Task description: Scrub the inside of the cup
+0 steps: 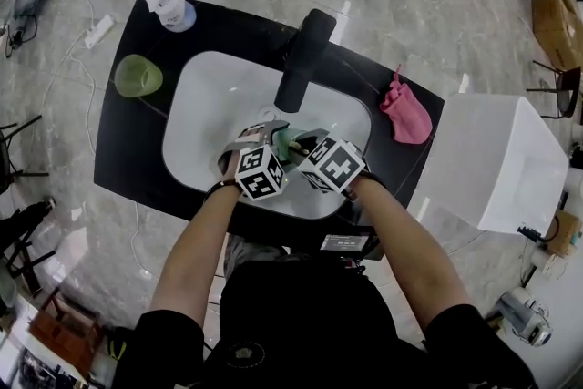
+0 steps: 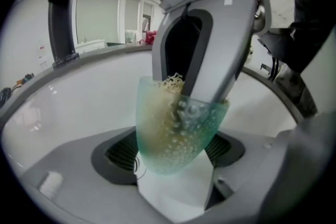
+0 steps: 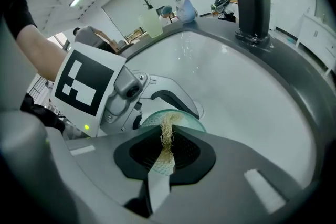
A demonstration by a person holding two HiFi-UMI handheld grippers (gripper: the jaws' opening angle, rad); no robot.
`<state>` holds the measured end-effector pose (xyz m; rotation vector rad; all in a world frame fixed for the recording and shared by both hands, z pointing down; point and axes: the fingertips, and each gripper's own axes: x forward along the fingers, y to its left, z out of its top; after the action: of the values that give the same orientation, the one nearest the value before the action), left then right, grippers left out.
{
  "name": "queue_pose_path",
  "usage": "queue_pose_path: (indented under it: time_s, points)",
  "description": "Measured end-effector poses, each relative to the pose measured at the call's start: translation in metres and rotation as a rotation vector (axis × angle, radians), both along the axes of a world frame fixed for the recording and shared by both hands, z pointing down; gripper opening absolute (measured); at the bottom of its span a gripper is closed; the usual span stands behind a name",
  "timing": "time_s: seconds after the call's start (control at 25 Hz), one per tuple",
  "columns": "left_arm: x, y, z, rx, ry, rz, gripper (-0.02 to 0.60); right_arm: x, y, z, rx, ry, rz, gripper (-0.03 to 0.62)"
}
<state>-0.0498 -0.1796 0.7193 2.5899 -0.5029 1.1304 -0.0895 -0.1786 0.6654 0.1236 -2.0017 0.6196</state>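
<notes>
Well, over the white basin [image 1: 205, 105] the left gripper [image 1: 258, 135] stands wide, clamped round a see-through green cup [image 2: 173, 128], and the right gripper [image 3: 164, 157], pinched nearly shut on a tan fibre scrubber [image 3: 168, 131], holds it in the cup's mouth. On the black table [image 1: 137, 150] sit another green cup [image 1: 138, 75] and a soap bottle [image 1: 170, 9] at left, the black tap [image 1: 305, 59] behind, a pink cloth [image 1: 405, 114] at right.
</notes>
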Motion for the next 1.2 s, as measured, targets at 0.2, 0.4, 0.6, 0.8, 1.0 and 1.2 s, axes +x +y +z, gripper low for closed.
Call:
queue_pose_path:
  time_s: [0.2, 0.4, 0.6, 0.8, 1.0, 1.2]
  points:
    - [0.0, 0.011, -0.022, 0.068, 0.002, 0.046, 0.379, -0.012, 0.015, -0.022, -0.039, -0.079, -0.098, 0.043]
    - [-0.002, 0.016, -0.046, 0.061, 0.016, 0.028, 0.376, -0.013, 0.021, -0.047, -0.002, -0.129, -0.161, 0.043]
    - [0.002, 0.021, -0.067, 0.004, 0.049, 0.027, 0.374, -0.01, 0.027, -0.066, 0.185, -0.137, -0.318, 0.043]
    - [0.002, 0.038, -0.09, -0.065, 0.08, 0.065, 0.374, -0.009, 0.036, -0.084, 0.412, -0.132, -0.524, 0.043]
    - [-0.001, 0.049, -0.105, -0.089, 0.095, 0.094, 0.374, -0.008, 0.046, -0.095, 0.6, -0.099, -0.762, 0.044]
    - [-0.009, 0.044, -0.109, -0.031, 0.05, 0.063, 0.373, -0.003, 0.045, -0.091, 0.578, -0.055, -0.735, 0.043]
